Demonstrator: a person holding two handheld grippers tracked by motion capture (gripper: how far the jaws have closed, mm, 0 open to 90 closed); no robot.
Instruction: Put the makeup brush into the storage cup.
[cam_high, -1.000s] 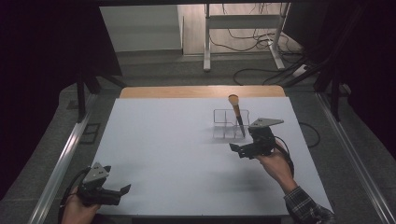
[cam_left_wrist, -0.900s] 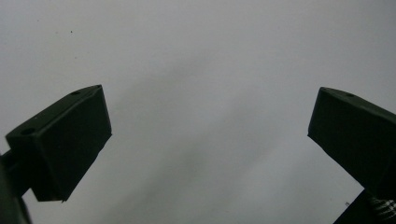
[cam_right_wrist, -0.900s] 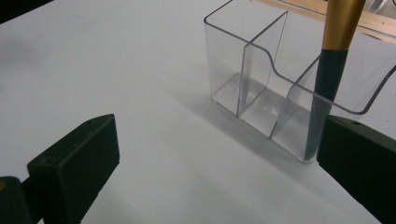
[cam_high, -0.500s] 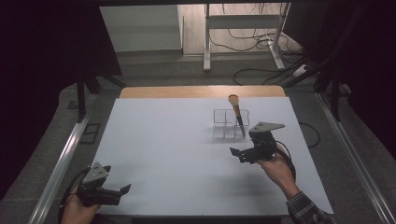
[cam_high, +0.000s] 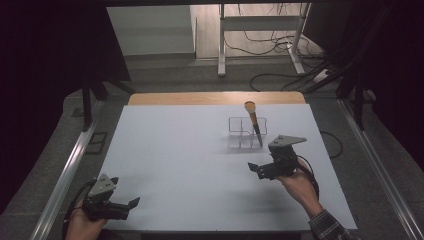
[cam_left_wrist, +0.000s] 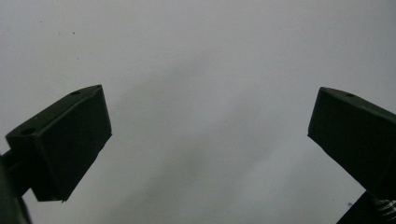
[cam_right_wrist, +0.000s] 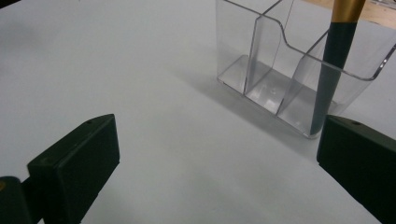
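A clear plastic organiser (cam_high: 246, 133) (cam_right_wrist: 289, 79) with several compartments stands on the white table, right of centre. A brush (cam_high: 254, 122) with a dark handle (cam_right_wrist: 329, 74) and a gold ferrule leans in its right-hand compartment, head up. My right gripper (cam_high: 254, 169) (cam_right_wrist: 219, 163) hovers just in front of the organiser, open, with nothing between its jaws. My left gripper (cam_high: 131, 205) (cam_left_wrist: 210, 144) rests near the table's front left corner, open, over bare table.
The white table top (cam_high: 180, 160) has a wooden strip (cam_high: 215, 98) along its far edge. Metal rails (cam_high: 70, 165) run along both sides. A desk frame (cam_high: 260, 40) and cables (cam_high: 280, 75) lie on the floor beyond.
My right gripper has drawn back slightly toward the front edge, away from the organiser. The left gripper has stayed put.
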